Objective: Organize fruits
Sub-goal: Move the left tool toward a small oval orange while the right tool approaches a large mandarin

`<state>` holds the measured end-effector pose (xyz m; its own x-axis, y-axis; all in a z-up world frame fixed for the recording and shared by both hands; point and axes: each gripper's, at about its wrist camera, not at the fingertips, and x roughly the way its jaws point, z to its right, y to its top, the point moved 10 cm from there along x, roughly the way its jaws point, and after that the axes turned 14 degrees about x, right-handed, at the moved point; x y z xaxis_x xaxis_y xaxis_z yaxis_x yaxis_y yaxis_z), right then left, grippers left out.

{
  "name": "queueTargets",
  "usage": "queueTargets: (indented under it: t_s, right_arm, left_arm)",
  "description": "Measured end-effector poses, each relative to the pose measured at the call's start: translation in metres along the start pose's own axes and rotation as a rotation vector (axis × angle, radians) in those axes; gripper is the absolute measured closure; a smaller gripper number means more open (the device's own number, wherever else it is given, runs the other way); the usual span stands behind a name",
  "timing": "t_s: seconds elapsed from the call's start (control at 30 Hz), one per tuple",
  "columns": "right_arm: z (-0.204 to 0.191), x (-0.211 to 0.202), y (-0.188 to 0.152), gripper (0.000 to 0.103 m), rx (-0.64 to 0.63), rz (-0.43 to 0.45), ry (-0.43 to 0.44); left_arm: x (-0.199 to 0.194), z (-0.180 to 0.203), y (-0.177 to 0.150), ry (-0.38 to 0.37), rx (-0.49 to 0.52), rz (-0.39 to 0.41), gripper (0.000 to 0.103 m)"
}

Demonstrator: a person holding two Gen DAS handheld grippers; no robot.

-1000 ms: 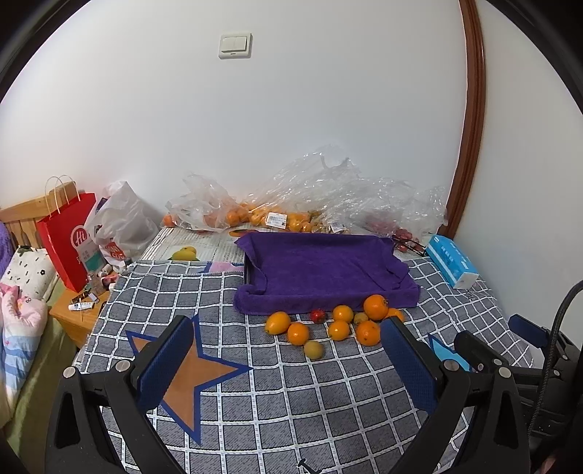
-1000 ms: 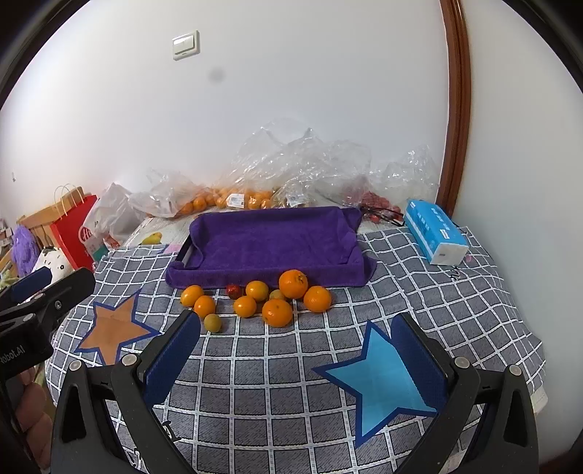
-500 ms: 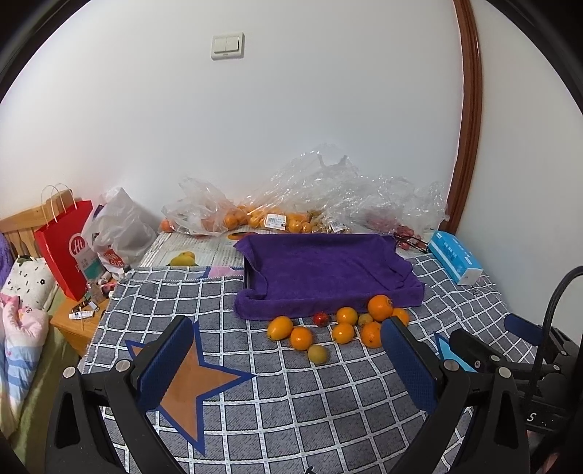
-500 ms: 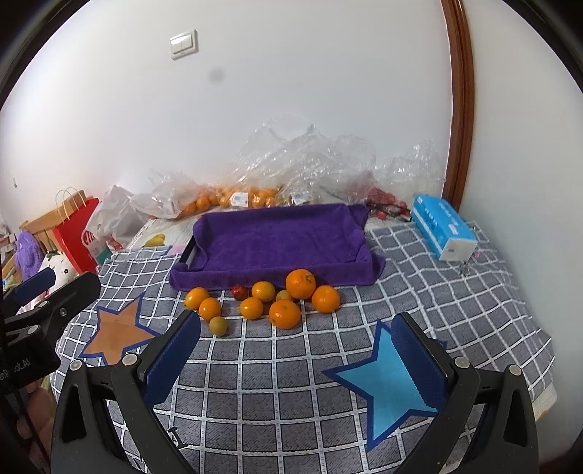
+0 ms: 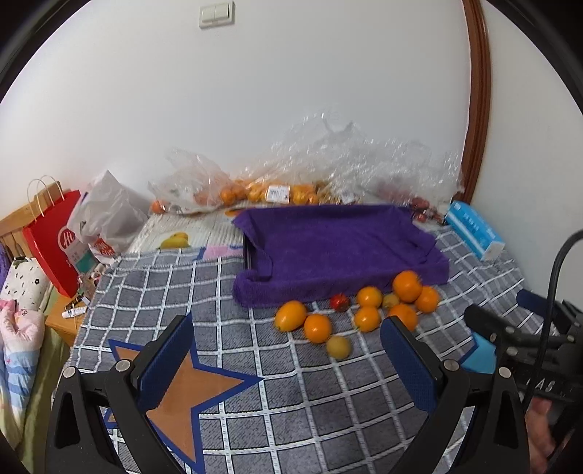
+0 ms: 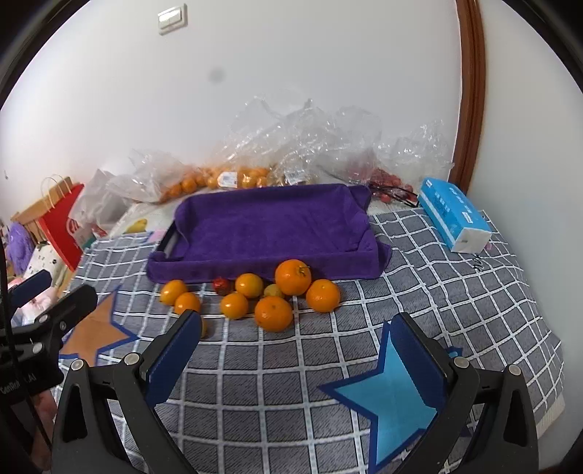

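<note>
You worked in a room with a plain white wall (image 5: pixel 291 109) carrying a light switch (image 5: pixel 216 14) up high and a curved brown wooden frame (image 5: pixel 477 91) on the right. Under your grippers lay a grey checked blanket (image 6: pixel 419 284) printed with an orange star (image 5: pixel 186 397) and a blue star (image 6: pixel 390 397). At its far end sat a tray draped in a purple towel (image 6: pixel 277 226), nothing lying in it. Behind the tray, crumpled clear plastic bags (image 6: pixel 309 135) held more oranges against the wall. A red paper bag (image 5: pixel 54 240) stood at the left edge, and a blue tissue box (image 6: pixel 453 213) lay to the right of the tray.

The loose fruits (image 6: pixel 273 295) sat on the blanket just in front of the tray's near edge: several oranges, a small red fruit (image 6: pixel 222 285) and a small yellow fruit (image 5: pixel 339 346) nearest you.

You held your left gripper (image 5: pixel 288 364) released, fingers spread wide over the orange star, grasping nothing. Your right gripper (image 6: pixel 297 361) was likewise spread wide and empty, short of the fruits.
</note>
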<state>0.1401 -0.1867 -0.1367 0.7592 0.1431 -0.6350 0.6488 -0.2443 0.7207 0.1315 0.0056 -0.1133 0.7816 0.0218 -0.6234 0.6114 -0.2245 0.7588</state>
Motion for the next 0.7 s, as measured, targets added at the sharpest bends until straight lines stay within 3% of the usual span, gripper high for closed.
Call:
queueTargets:
  t_s: [0.1, 0.27, 0.47, 0.7]
  right_arm:
    - [0.005, 0.018, -0.003, 0.001, 0.001, -0.023, -0.014]
    - [0.016, 0.048, -0.011, 0.002, 0.009, -0.06, -0.044]
    - [0.024, 0.072, -0.013, 0.005, 0.027, -0.07, -0.043]
    - [0.03, 0.101, -0.021, 0.007, 0.02, -0.142, -0.041]
  left_arm:
    - [0.016, -0.002, -0.012, -0.026, -0.002, -0.029, 0.0]
    - [0.044, -0.019, -0.027, 0.009, -0.017, -0.058, 0.001]
    - [0.074, -0.028, -0.046, -0.037, -0.038, -0.115, 0.001]
    - [0.101, -0.043, -0.077, -0.054, -0.078, -0.185, 0.001]
